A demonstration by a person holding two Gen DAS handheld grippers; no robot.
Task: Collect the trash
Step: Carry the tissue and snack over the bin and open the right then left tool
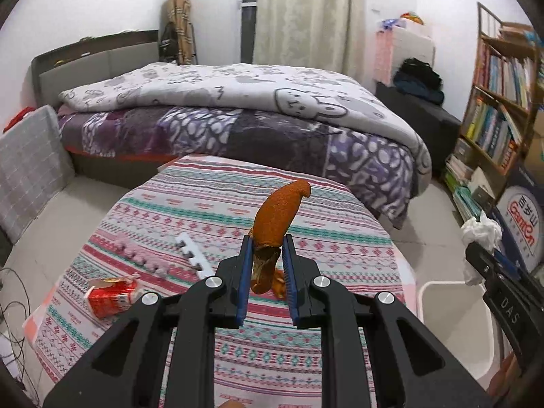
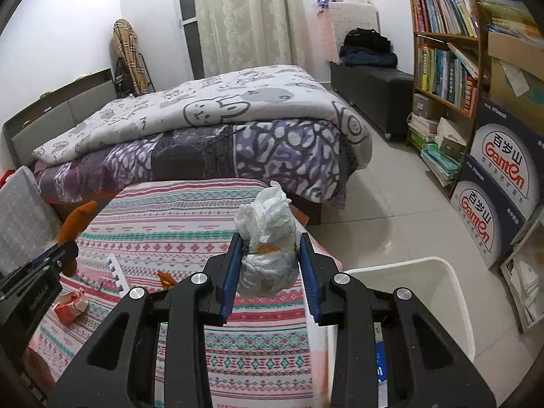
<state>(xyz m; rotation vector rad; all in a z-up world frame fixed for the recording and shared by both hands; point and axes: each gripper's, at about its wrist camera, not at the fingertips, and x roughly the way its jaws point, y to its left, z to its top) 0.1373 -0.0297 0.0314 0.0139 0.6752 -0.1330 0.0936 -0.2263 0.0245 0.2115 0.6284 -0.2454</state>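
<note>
My left gripper [image 1: 267, 243] is shut on a strip of orange peel [image 1: 277, 217] and holds it above the table with the patterned cloth [image 1: 204, 200]. My right gripper [image 2: 271, 241] is shut on a crumpled white tissue wad [image 2: 267, 238], held over the table's right edge beside the white bin [image 2: 452, 282]. The bin also shows in the left wrist view [image 1: 442, 295]. A crushed red carton [image 1: 110, 294] lies on the cloth at the left; it also shows in the right wrist view [image 2: 73, 306]. A small orange peel scrap [image 2: 166, 278] lies on the cloth.
A white toothed foam strip [image 1: 193, 253] and a pink one [image 1: 142, 255] lie on the cloth. A bed [image 1: 238, 119] stands behind the table. A bookshelf [image 2: 445, 51] and blue water boxes [image 2: 499, 170] line the right wall. Cables [image 1: 13, 309] lie on the floor at left.
</note>
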